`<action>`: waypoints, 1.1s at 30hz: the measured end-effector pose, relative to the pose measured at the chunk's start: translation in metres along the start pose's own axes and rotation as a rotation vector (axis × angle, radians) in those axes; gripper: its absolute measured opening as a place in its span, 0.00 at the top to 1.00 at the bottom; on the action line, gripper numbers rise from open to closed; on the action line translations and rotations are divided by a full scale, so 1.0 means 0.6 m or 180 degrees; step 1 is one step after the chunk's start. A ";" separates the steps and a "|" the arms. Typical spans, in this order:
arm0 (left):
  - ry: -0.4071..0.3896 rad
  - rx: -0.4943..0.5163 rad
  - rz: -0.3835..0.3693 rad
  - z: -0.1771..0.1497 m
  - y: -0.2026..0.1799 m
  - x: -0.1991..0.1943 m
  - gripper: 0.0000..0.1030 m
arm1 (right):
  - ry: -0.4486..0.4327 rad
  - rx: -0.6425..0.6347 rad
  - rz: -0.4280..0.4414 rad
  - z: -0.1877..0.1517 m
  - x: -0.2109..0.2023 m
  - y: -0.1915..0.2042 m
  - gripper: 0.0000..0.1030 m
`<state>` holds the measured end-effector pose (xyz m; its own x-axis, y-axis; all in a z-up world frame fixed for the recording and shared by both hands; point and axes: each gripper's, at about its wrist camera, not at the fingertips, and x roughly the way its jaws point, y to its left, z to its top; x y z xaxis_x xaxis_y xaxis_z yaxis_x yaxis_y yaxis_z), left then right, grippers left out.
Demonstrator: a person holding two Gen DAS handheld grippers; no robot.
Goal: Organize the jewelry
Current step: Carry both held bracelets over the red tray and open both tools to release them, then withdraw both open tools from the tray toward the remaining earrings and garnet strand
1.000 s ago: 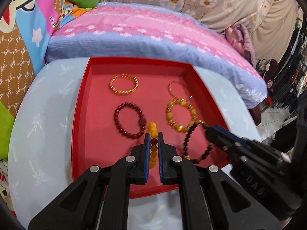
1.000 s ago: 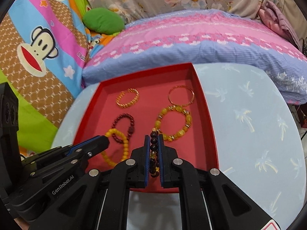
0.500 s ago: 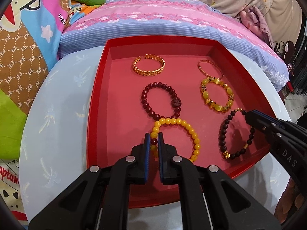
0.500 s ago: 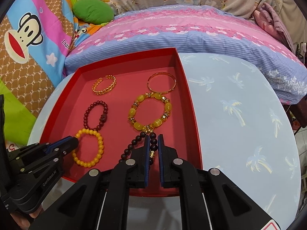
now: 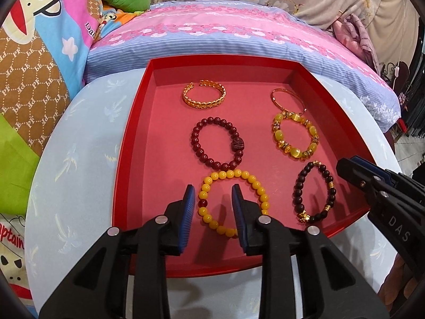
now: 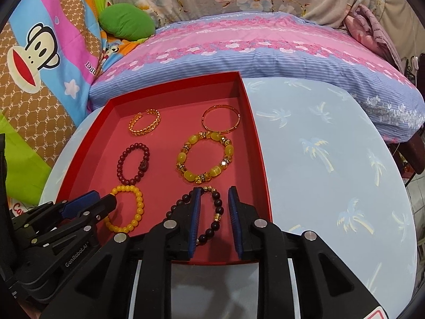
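Note:
A red tray [image 5: 132,122] [image 6: 261,159] holds several bracelets in two columns. My left gripper [image 5: 213,194] is open over the yellow bead bracelet [image 5: 259,188] [image 6: 139,204], which lies flat at the tray's near left. My right gripper [image 6: 212,196] is open over the dark bead bracelet [image 6: 216,212] [image 5: 298,194], which lies flat at the near right. Farther back lie a dark red bead bracelet [image 5: 198,143] [image 6: 124,156], a yellow stone bracelet [image 5: 279,135] [image 6: 183,156], a gold cuff [image 5: 204,103] [image 6: 144,129] and a thin gold bangle [image 5: 281,103] [image 6: 220,130].
The tray sits on a round table with a pale blue palm-print cloth [image 6: 332,159] [image 5: 79,159]. A bed with a pink and blue striped cover [image 5: 225,34] stands right behind it. Cartoon-print cushions [image 6: 39,53] are at the left.
Both grippers have opened and let go of their bracelets, which now lie flat in the tray. Both grippers have pulled back slightly.

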<state>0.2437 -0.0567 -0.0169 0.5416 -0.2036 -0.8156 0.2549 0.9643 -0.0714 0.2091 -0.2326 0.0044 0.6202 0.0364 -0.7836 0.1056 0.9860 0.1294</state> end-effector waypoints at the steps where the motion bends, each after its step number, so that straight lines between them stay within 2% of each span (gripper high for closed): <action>1: -0.0002 -0.0002 0.0001 0.000 0.000 -0.001 0.73 | -0.0002 0.0004 0.0003 0.000 -0.001 0.000 0.78; 11: -0.0043 -0.0017 0.0039 -0.006 -0.002 -0.022 0.73 | -0.0042 0.0000 0.0024 -0.008 -0.021 0.004 0.78; 22: -0.0169 -0.0001 0.0040 -0.026 -0.012 -0.085 0.69 | -0.0215 -0.0131 0.0025 -0.030 -0.100 0.017 0.78; 33: -0.0164 -0.0004 0.0080 -0.096 -0.001 -0.147 0.68 | -0.0102 -0.0190 0.0088 -0.118 -0.169 0.014 0.78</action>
<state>0.1498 -0.0296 0.0218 0.5883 -0.1877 -0.7866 0.2398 0.9694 -0.0519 0.0917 -0.2164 0.0420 0.6470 0.0596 -0.7602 0.0419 0.9927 0.1135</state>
